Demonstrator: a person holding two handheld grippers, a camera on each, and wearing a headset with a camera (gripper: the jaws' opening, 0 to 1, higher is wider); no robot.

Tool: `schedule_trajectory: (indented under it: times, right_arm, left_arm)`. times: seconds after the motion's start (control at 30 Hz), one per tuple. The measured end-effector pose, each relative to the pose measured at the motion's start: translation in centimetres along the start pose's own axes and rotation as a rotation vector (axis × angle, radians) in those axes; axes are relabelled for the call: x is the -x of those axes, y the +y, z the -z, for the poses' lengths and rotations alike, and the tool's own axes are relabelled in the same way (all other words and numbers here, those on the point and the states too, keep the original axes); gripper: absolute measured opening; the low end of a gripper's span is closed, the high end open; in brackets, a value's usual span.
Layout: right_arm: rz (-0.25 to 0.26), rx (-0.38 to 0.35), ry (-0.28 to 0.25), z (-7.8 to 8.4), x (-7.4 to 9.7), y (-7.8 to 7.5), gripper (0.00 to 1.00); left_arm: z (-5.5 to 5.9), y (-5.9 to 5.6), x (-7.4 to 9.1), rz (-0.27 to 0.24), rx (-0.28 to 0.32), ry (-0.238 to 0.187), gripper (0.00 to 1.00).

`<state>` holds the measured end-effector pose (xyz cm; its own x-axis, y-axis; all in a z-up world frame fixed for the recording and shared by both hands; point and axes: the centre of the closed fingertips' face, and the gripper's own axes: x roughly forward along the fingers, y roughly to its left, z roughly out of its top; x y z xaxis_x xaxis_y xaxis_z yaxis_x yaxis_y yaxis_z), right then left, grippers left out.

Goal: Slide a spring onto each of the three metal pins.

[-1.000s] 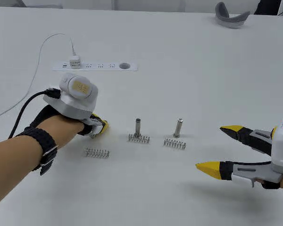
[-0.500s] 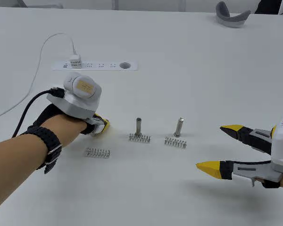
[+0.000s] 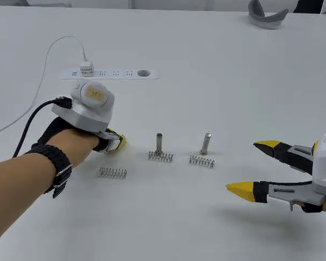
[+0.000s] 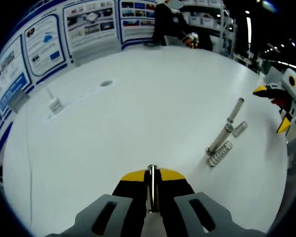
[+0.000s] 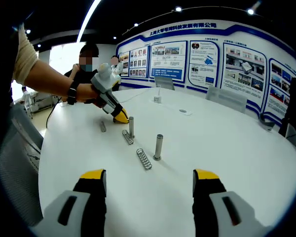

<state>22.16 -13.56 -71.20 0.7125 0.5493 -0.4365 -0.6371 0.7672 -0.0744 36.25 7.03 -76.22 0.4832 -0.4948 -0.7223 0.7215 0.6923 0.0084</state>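
Three springs lie flat on the white table in my head view. The left spring lies alone, the middle spring is at the foot of the upright middle pin, and the right spring is at the foot of the upright right pin. My left gripper sits low just beyond the left spring. My right gripper hovers well to the right of the pins.

From the left gripper view, my jaws are pinched onto the third pin, with both standing pins ahead.

From the right gripper view, my jaws gape wide with nothing between them, pointing toward the pins and springs.
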Motion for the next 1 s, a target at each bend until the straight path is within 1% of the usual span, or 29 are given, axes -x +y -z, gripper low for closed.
schedule_trajectory:
  times: [0.33, 0.57, 0.7, 0.83, 1.0]
  right_arm:
    - [-0.004, 0.002, 0.0, 0.1, -0.1, -0.1, 0.72]
    - [-0.004, 0.007, -0.004, -0.2, 0.0, 0.0, 0.72]
    - [-0.005, 0.01, -0.009, -0.4, 0.0, 0.1, 0.72]
    - [-0.006, 0.012, -0.007, -0.4, 0.0, 0.2, 0.72]
    - [-0.009, 0.014, -0.006, -0.5, -0.1, 0.3, 0.72]
  left_arm:
    - [-0.9, 0.3, 1.7, 0.003, 0.03, -0.041, 0.08]
    - [-1.3, 0.2, 3.2, 0.011, 0.059, -0.076, 0.08]
    - [-1.1, 0.0, 4.0, 0.01, 0.06, -0.086, 0.08]
    - [-0.9, -0.2, 4.8, 0.018, 0.089, -0.105, 0.08]
    - [-0.6, -0.4, 5.4, 0.013, 0.103, -0.125, 0.08]
